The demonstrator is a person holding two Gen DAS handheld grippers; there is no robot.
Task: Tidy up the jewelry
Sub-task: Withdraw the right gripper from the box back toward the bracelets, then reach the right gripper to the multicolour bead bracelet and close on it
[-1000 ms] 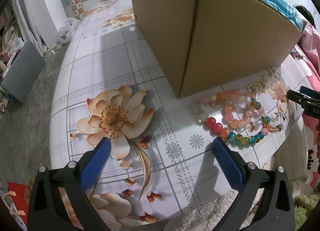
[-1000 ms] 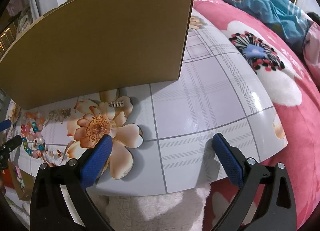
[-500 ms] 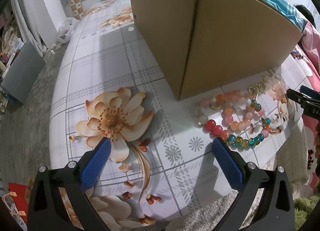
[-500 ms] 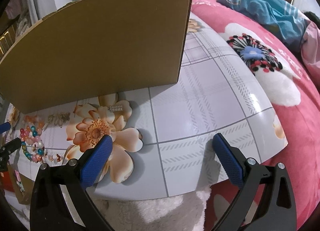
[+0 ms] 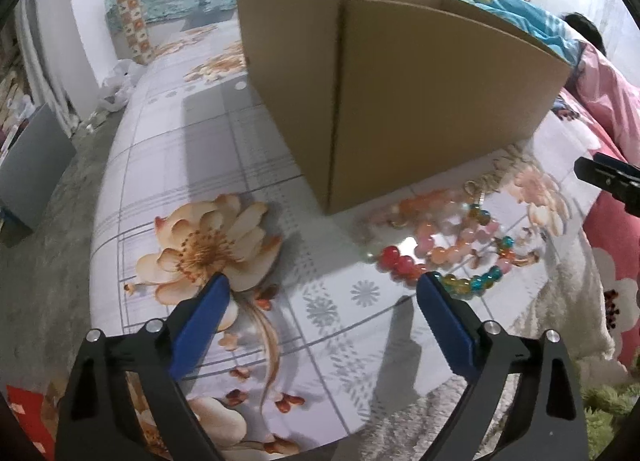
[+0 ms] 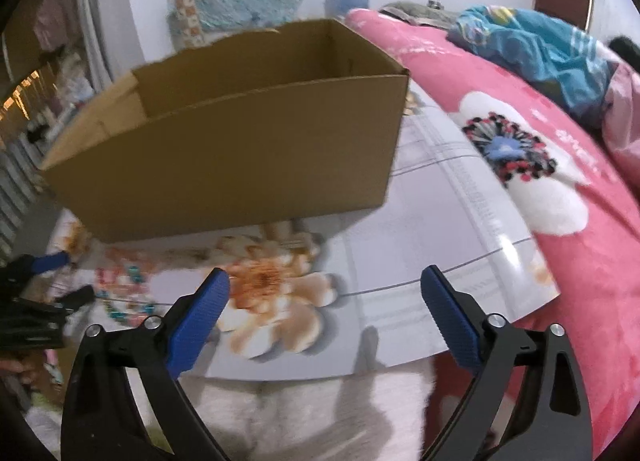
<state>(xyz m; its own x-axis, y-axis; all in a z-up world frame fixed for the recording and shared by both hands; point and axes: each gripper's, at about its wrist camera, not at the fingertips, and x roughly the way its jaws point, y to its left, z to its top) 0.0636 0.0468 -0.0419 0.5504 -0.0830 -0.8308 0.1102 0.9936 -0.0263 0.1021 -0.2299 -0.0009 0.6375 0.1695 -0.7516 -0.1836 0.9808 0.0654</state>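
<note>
Cardboard box (image 6: 240, 149) shows its open inside only in my right view, the beaded bracelets (image 5: 444, 245) lying near its front wall on the table (image 5: 192, 149), both my left gripper (image 5: 320, 293) and right gripper (image 6: 324, 289) spread wide, holding nothing.

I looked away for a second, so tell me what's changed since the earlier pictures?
The right tool has risen and pulled back: its view now looks over the rim into the cardboard box, where before only the outer wall showed. The left tool edged closer to the beaded bracelets. Nothing was grasped or released; both tools remain open and empty. The box and bracelets lie where they were on the floral table.
</note>
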